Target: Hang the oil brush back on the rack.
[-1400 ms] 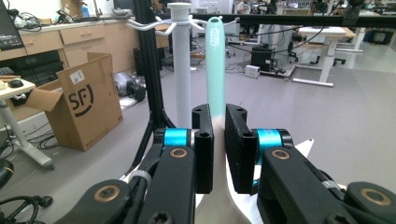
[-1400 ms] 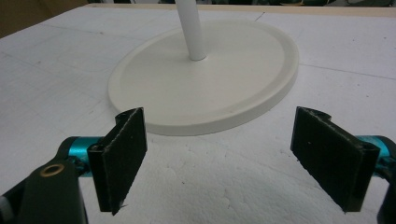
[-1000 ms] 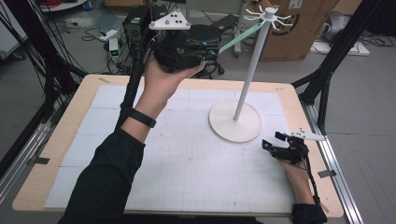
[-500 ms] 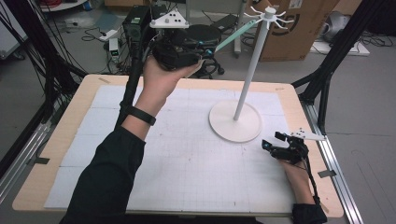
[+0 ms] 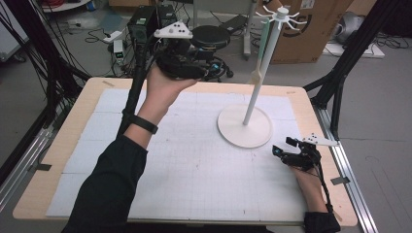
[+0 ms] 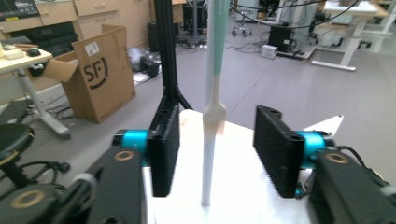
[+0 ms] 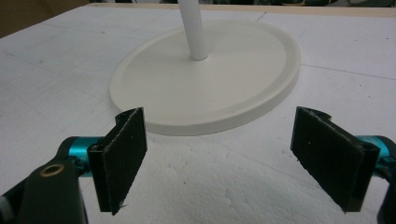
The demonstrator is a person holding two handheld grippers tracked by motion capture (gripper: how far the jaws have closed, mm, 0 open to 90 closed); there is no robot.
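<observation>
A white hook stand [image 5: 252, 97] rises from a round base [image 5: 244, 127] at the table's right middle. A long utensil [image 5: 263, 48] with a teal handle and a cream end hangs straight down from a top hook. My left gripper [image 5: 221, 73] is held high to the left of the stand, aimed at the utensil. Its jaws have just been opening. In the left gripper view the utensil [image 6: 215, 112] hangs in the gap of the left gripper [image 6: 219, 140], and neither pad touches it. My right gripper [image 5: 283, 146] rests open near the table's right edge. In its own view the right gripper [image 7: 233, 158] faces the base [image 7: 205, 84], with nothing in it.
White gridded foam [image 5: 194, 160] covers the wooden table. Black frame posts [image 5: 340, 73] stand at the right corner. Behind the table are a round stool [image 5: 211, 36], cables and a cardboard box [image 5: 306, 34].
The utensil, earlier held slanted toward the left gripper, now hangs straight from the hook. The left gripper let go and sank a little. The right gripper stayed still.
</observation>
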